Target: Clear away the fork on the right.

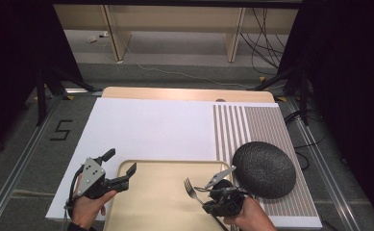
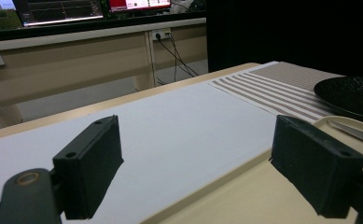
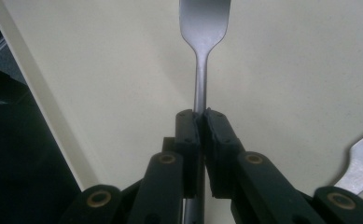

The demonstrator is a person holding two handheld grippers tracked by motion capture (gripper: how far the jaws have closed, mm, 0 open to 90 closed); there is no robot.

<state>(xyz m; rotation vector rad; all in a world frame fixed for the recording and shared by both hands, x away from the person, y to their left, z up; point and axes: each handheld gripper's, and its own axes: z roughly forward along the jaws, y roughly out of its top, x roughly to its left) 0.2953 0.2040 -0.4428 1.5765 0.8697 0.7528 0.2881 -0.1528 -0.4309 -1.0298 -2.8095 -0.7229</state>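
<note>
Your right gripper [image 1: 205, 191] has its jaws pressed together on the handle of a fork [image 1: 191, 188], gripping the thin neck of the handle so that the tines point up and away toward the far left. In the right gripper view the fork [image 3: 200, 70] runs straight up from between the two black pads [image 3: 188, 135], its widening head reaching the top edge, with the tan surface of the tray [image 3: 286, 70] behind it. The fork is over the right part of the tray [image 1: 155, 202], near its near edge; whether its tip touches the tray or is lifted clear, you cannot tell from these views.

Just to the right of your right gripper a second piece of cutlery, seemingly a knife [image 1: 221, 175], lies at the tray's right edge, its end toward the black textured plate [image 1: 265, 168] on the striped placemat [image 1: 261, 125].

Your left gripper [image 1: 122, 168] has its jaws spread wide apart and holds nothing. It sits at the tray's far left corner, one finger over the white mat [image 1: 146, 130] and the other over the tray rim. In the left gripper view the two pads [image 2: 93, 163] frame the white mat [image 2: 184, 126], with the tray's edge [image 2: 226, 177] running between them.
</note>
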